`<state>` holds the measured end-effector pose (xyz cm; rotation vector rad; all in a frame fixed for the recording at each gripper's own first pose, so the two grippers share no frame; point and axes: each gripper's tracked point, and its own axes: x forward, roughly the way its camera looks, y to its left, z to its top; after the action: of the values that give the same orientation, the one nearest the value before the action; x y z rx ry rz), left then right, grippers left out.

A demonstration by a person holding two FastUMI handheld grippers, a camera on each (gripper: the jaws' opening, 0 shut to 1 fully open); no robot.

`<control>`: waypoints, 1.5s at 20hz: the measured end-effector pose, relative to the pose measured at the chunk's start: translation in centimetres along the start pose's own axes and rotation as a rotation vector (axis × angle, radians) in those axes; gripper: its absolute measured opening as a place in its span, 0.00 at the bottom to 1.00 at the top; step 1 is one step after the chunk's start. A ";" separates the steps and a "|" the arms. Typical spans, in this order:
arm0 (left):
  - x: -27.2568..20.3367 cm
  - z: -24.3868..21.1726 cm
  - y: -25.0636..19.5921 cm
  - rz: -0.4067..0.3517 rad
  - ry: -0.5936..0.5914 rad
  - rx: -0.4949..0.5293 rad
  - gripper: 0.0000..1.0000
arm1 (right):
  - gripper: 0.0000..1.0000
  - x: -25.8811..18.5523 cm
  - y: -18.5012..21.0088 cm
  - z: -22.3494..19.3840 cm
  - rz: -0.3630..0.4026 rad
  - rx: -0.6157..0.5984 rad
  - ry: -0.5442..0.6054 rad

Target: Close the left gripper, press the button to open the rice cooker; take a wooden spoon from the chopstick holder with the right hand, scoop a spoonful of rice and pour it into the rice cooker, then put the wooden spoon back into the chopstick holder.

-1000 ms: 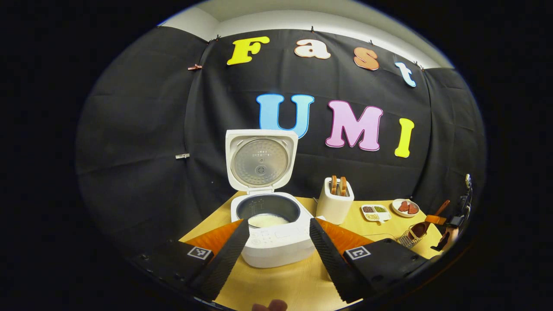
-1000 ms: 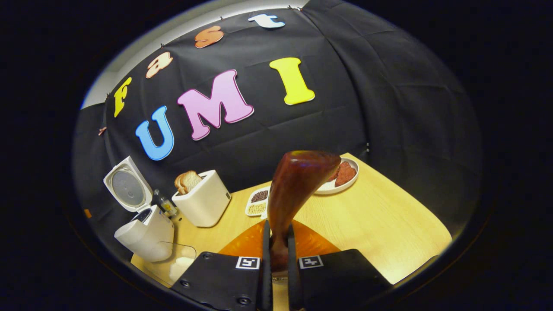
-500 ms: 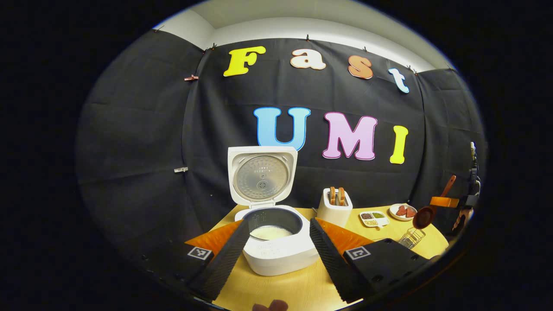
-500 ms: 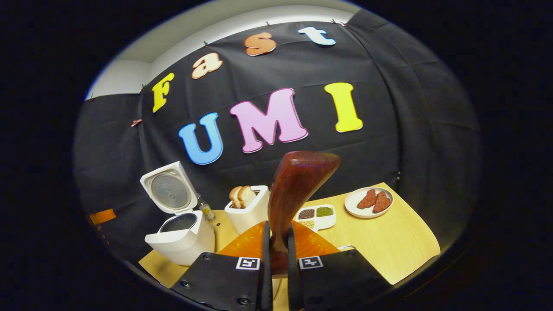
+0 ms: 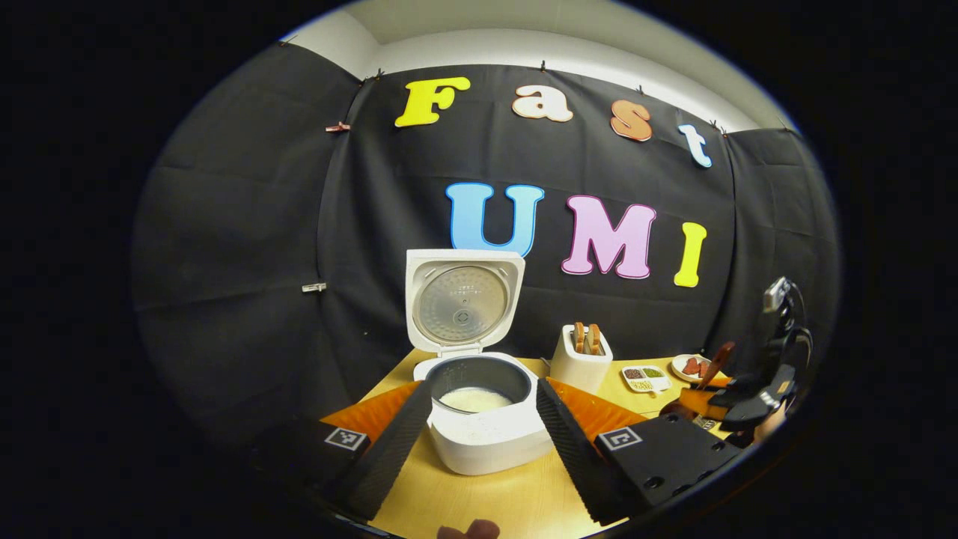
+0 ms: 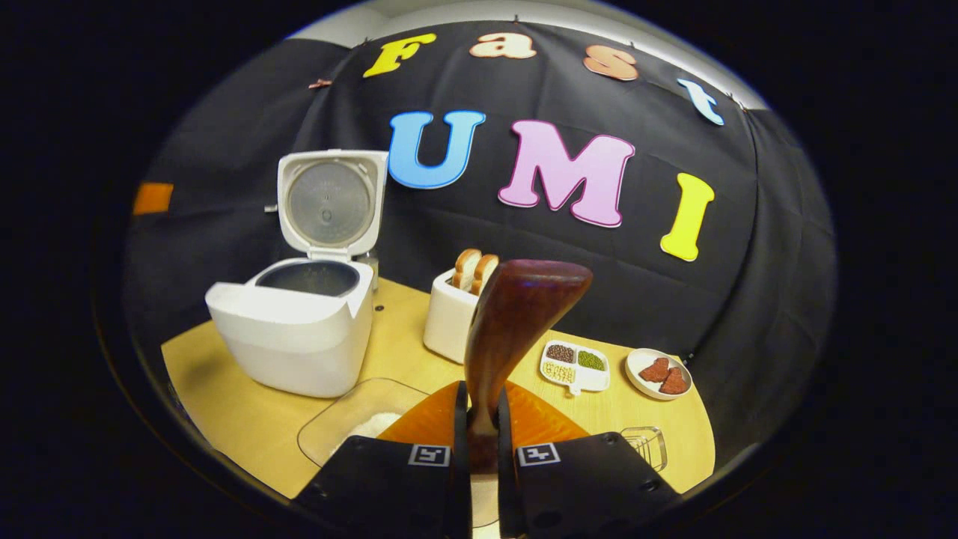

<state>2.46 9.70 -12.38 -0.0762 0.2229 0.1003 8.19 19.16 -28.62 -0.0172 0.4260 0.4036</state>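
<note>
One rice cooker [image 6: 292,337] lid up on the bench [image 6: 224,404], one wooden spoon [image 6: 516,322] clamped in right gripper [image 6: 479,419] jaws, left gripper [image 5: 479,434] jaws apart, two toast slices [image 6: 476,269] in one toaster [image 6: 449,326].

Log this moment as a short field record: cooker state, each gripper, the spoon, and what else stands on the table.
rice cooker: lid up, white layer in the inner pot
left gripper: open, hovering in front of the cooker, fingers empty
right gripper: shut on the wooden spoon, handle between the fingers, bowl up
rice container: clear, white rice inside, just ahead of the right gripper
chopstick holder: wire basket at the table's near right
other items: toaster with bread; divided dish of beans; plate with red pieces
table: light wood
</note>
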 end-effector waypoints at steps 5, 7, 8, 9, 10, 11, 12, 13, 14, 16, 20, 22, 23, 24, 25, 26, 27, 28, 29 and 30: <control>0.2 -0.5 1.3 -0.001 0.008 0.034 0.96 | 0.18 2.6 1.1 -4.5 -0.035 -0.045 0.086; 0.4 -1.1 1.6 -0.002 0.021 0.030 0.96 | 0.18 3.6 1.4 -5.9 -0.035 -0.044 0.113; 0.5 -1.2 1.7 -0.002 0.026 0.024 0.96 | 0.18 4.1 1.5 -6.3 -0.036 -0.038 0.127; 0.5 -1.4 2.0 0.001 0.031 0.016 0.96 | 0.18 4.5 1.8 -6.4 -0.033 -0.021 0.125; 0.5 -1.5 2.2 0.003 0.037 0.009 0.96 | 0.18 4.9 2.3 -6.6 -0.025 0.008 0.130; 0.6 -1.8 2.5 0.004 0.042 0.003 0.96 | 0.18 5.1 3.2 -6.7 -0.001 0.056 0.144; 0.6 -1.9 2.7 0.007 0.046 0.000 0.96 | 0.18 5.3 4.4 -7.1 0.027 0.109 0.163; 0.6 -2.0 3.0 0.012 0.047 -0.001 0.96 | 0.18 5.2 5.3 -7.1 0.048 0.159 0.172; 0.6 -2.0 3.4 0.020 0.048 -0.001 0.96 | 0.18 5.3 6.3 -7.1 0.068 0.211 0.183; 0.3 -1.6 3.9 0.030 0.036 0.007 0.99 | 0.18 4.9 7.7 -7.0 0.094 0.304 0.205; 0.0 -1.4 4.7 0.048 0.030 0.002 0.96 | 0.18 4.5 8.4 -7.0 0.088 0.561 0.226; -0.2 -1.0 4.8 0.053 0.024 -0.003 0.96 | 0.18 4.4 7.9 -7.4 0.077 0.710 0.235; -0.3 -0.9 4.9 0.055 0.021 -0.002 0.96 | 0.18 4.3 7.6 -7.5 0.075 0.784 0.240; -0.4 -0.8 4.9 0.056 0.020 0.002 0.96 | 0.18 4.1 7.4 -7.7 0.072 0.851 0.242; -0.3 -0.8 4.9 0.058 0.019 0.009 0.96 | 0.18 4.0 7.0 -7.8 0.070 0.906 0.244; -0.3 -0.6 4.8 0.058 0.018 0.014 0.96 | 0.18 3.7 6.6 -7.8 0.067 0.956 0.242; -0.4 -0.5 4.6 0.057 0.015 0.019 0.96 | 0.18 3.5 6.1 -7.4 0.065 0.998 0.228; -0.5 -0.2 4.5 0.057 0.009 0.022 0.96 | 0.18 3.3 5.6 -7.0 0.065 1.031 0.206; -0.4 0.0 4.4 0.055 0.004 0.023 0.96 | 0.18 3.2 5.0 -6.4 0.063 1.058 0.183; -0.4 0.2 4.2 0.055 0.001 0.023 0.97 | 0.18 2.8 4.2 -6.0 0.059 1.081 0.164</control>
<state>1.65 13.89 -12.31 -0.0476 0.2268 0.1523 6.50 23.46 -34.97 1.0186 0.7644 0.1889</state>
